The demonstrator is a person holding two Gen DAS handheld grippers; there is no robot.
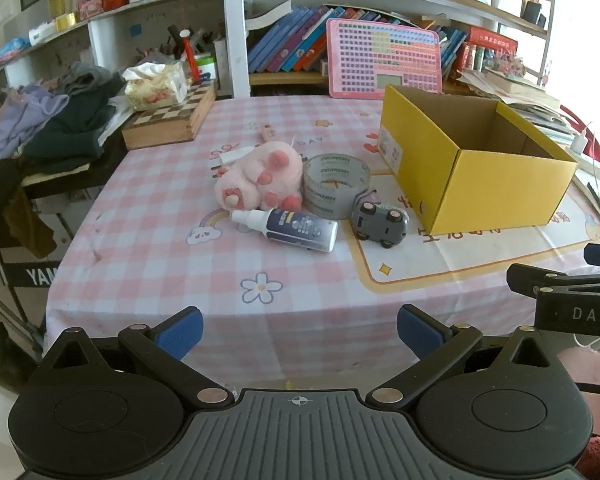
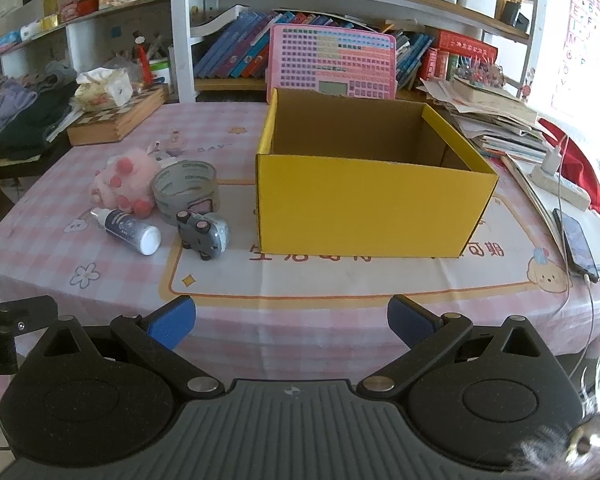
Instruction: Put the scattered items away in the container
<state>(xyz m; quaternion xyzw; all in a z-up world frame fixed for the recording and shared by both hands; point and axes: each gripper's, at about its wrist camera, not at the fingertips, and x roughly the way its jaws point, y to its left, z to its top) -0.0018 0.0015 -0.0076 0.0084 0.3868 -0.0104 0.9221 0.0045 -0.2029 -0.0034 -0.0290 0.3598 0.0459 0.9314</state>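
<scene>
Both the left gripper (image 1: 300,334) and right gripper (image 2: 291,322) hover spread apart, empty, near the table edge; 4 items cluster left of the yellow box (image 2: 364,208).

On the worktop (image 1: 160,280): one yellow box (image 1: 476,176), one tape roll (image 1: 334,184), one pink plush toy (image 1: 260,176), one spray bottle (image 1: 288,229), one grey toy car (image 1: 380,222), one small white tube (image 1: 234,156), one chessboard box (image 1: 172,118), one tissue pack (image 1: 156,86). Two grippers, left (image 1: 300,332) and right (image 2: 291,322).
</scene>
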